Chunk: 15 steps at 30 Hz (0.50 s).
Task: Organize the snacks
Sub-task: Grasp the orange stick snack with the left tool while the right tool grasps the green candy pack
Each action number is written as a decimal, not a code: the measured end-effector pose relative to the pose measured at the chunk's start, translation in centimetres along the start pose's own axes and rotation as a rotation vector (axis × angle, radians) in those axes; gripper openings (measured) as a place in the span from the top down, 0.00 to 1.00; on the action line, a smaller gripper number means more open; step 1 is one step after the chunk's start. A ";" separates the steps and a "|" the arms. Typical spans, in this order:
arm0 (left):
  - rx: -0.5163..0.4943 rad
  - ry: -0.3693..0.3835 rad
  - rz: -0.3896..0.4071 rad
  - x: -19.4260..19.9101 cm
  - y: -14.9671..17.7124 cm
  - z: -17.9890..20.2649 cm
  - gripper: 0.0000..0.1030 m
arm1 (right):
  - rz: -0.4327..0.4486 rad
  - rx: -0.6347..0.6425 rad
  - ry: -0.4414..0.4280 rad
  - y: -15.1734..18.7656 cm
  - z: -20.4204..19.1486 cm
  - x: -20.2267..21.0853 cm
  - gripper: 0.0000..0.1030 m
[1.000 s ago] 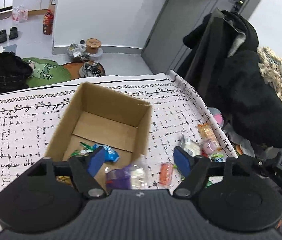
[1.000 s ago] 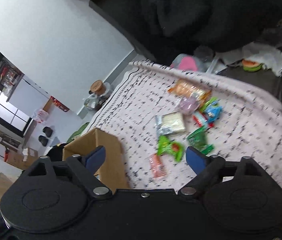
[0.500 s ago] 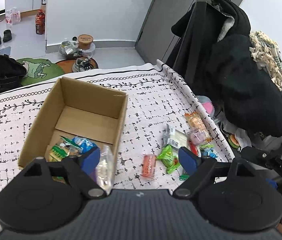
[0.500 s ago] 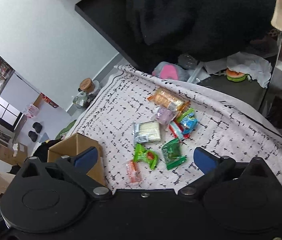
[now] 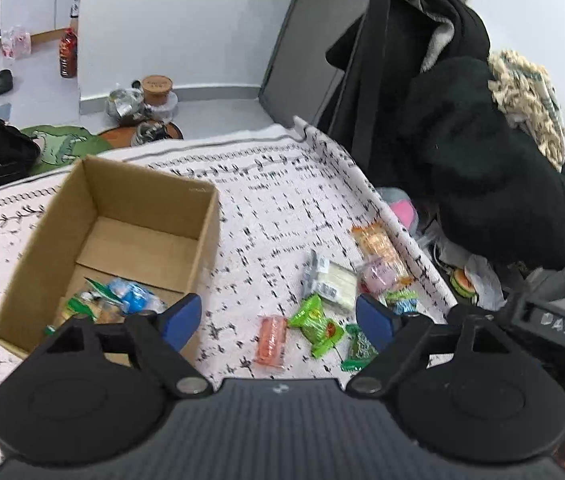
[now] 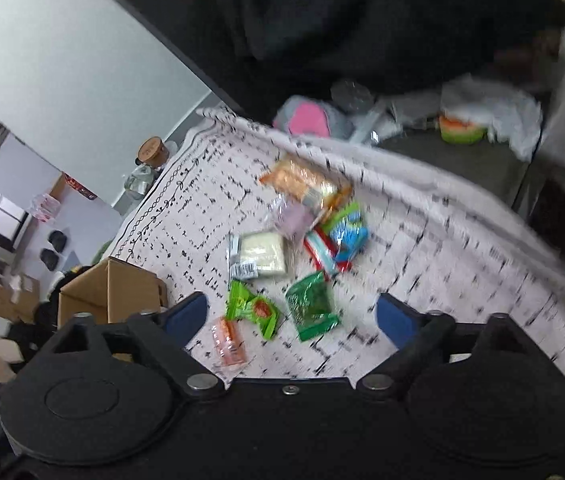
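A: Risk from here? Crowding, most likely. Thin orange stick-shaped snack packet (image 5: 269,341) just ahead of the left gripper (image 5: 278,316), with the bright green crinkled wrapper (image 5: 316,326) touching its right edge. Could easily pinch both, or nudge one aside.

B: And slippery film on a soft patterned tablecloth (image 5: 274,208). Might bunch the cloth instead of lifting the packet.

A: Jaws?

B: Left: spread wide, nothing between the pads, touching nothing. Right gripper (image 6: 292,316): likewise wide apart and empty, hovering over the dark green foil pouch (image 6: 311,311).

A: Rest of the snacks?

B: Mostly beyond both jaws in a loose heap, overlapping. Open brown cardboard box (image 5: 122,196) off to the left jaw's left, a few packets already inside.

A: Blurred right view, so exact clearance hard to judge.
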<state>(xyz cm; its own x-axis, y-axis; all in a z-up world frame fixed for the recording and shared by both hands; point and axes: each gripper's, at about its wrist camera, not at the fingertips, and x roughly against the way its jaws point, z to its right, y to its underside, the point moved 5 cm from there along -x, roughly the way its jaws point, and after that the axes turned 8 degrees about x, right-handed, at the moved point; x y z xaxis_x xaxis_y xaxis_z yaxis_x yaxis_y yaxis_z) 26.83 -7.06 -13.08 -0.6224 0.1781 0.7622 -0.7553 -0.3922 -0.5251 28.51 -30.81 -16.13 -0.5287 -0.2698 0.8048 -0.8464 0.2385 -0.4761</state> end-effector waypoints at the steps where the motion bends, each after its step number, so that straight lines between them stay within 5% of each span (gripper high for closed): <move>1: -0.006 0.003 -0.005 -0.4 0.2 0.1 0.21 | -0.005 -0.019 -0.012 0.0 0.2 -0.2 0.16; 7: -0.008 0.017 -0.051 -3.2 1.6 0.5 0.36 | -0.044 -0.108 -0.009 -0.1 1.5 -2.2 0.25; 15: -0.016 0.000 -0.133 -7.8 3.2 0.6 0.52 | -0.106 -0.034 0.025 0.2 0.9 -5.3 0.34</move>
<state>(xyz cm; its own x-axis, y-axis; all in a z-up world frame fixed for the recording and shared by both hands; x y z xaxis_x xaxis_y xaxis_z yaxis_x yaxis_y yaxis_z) 29.36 -10.23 -20.49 -0.5167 0.2276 0.8253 -0.8343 -0.3504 -0.4256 31.09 -30.12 -20.84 -0.4340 -0.2715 0.8590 -0.8947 0.2413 -0.3758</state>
